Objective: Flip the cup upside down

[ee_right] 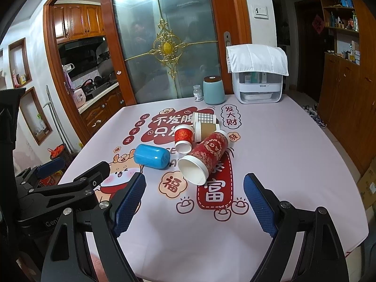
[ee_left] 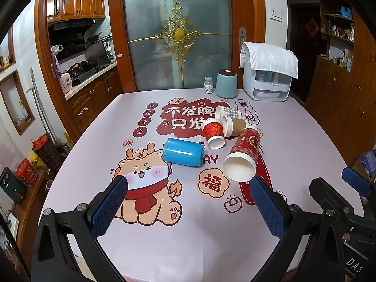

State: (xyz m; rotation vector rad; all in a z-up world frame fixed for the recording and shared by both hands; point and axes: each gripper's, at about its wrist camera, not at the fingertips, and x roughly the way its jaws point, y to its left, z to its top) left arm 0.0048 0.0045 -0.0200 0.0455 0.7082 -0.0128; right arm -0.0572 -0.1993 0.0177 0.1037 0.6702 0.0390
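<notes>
Several cups lie on their sides on the printed tablecloth. A tall red patterned paper cup lies nearest, its mouth facing me. Behind it lie a small red cup, a brown-sleeved cup and a checked cup. A blue plastic cup lies to their left. My left gripper is open and empty, in front of the blue cup. My right gripper is open and empty, just in front of the tall red cup.
At the table's far edge stand a teal canister, a small white bottle and a white appliance under a cloth. A glass door is behind. A wooden cabinet stands at right.
</notes>
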